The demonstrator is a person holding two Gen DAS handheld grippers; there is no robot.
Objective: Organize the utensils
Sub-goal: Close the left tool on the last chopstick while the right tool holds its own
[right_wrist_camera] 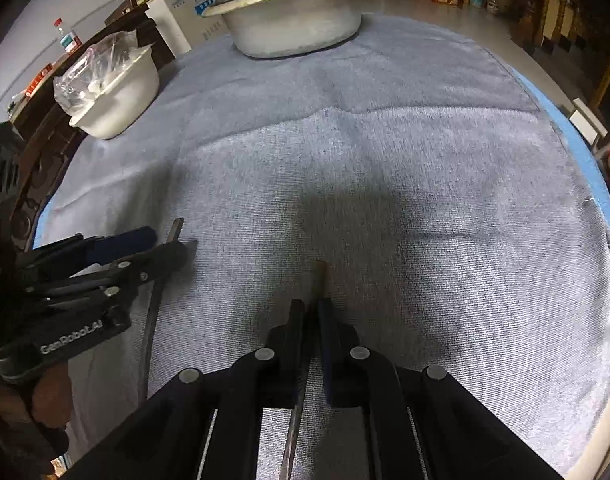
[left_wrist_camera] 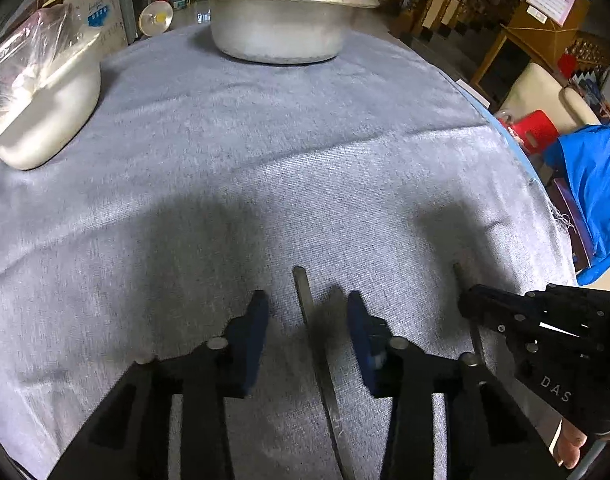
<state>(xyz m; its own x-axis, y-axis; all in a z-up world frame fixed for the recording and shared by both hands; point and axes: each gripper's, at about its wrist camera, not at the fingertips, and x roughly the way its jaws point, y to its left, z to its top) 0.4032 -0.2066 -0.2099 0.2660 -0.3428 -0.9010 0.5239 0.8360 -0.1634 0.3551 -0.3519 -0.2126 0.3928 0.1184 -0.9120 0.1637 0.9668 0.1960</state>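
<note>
A metal utensil handle [left_wrist_camera: 305,300] lies on the grey cloth between the blue pads of my left gripper [left_wrist_camera: 305,308], which is open around it without touching. My right gripper [right_wrist_camera: 311,308] is shut on a second metal utensil [right_wrist_camera: 319,276], whose handle tip sticks out past the fingertips just above the cloth. The right gripper also shows in the left wrist view [left_wrist_camera: 469,300], on that second utensil [left_wrist_camera: 461,276]. The left gripper shows in the right wrist view [right_wrist_camera: 165,244], with the first utensil [right_wrist_camera: 176,227] between its fingers.
A lidded metal pot [left_wrist_camera: 281,20] stands at the far side of the table. A white basin [left_wrist_camera: 45,112] holding a plastic bag sits at the far left. The cloth's right edge [left_wrist_camera: 545,200] drops off to chairs and clutter.
</note>
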